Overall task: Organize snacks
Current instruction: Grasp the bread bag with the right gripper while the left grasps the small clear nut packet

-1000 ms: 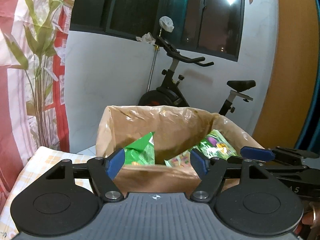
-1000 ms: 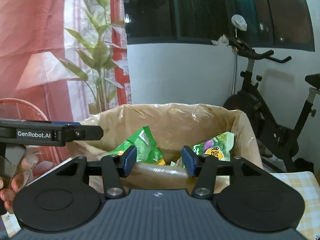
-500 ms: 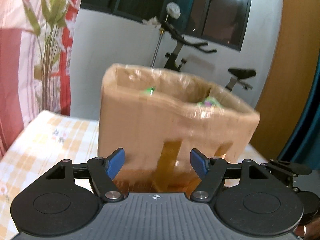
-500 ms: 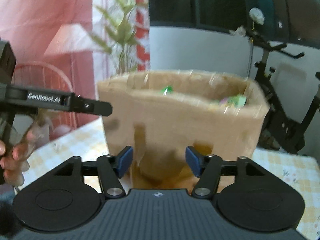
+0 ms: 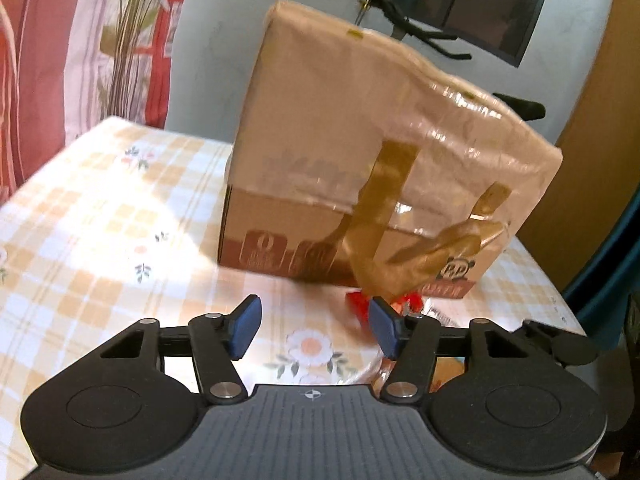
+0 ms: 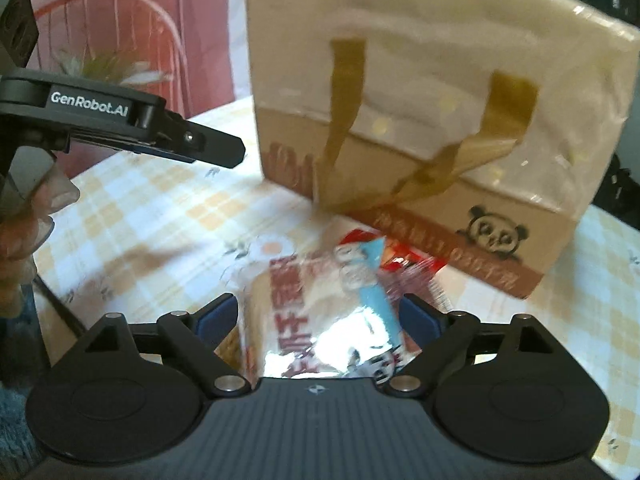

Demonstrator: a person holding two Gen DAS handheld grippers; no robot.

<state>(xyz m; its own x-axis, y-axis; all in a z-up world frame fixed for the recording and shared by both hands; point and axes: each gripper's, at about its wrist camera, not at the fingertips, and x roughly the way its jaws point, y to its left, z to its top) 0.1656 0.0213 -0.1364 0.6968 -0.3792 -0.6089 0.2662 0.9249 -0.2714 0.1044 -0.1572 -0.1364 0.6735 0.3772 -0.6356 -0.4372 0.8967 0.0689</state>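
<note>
A cardboard box lined with a plastic bag stands on the checked tablecloth. From this low angle I cannot see inside it. My left gripper hovers low in front of the box. Its jaws are closing with only tablecloth between them, and a red packet lies just past its right finger. In the right wrist view, a clear snack packet with red print and a blue strip lies between the jaws of my right gripper, which are opening. The box stands behind it. My left gripper reaches in from the left.
A person's hand holds the left gripper's handle. A red wire chair and curtains stand beyond the table's left side. A second red packet lies against the foot of the box. An exercise bike shows behind the box.
Both grippers have dropped from over the box's open top to table level in front of it. The right jaws have widened around a snack packet. The left jaws have narrowed.
</note>
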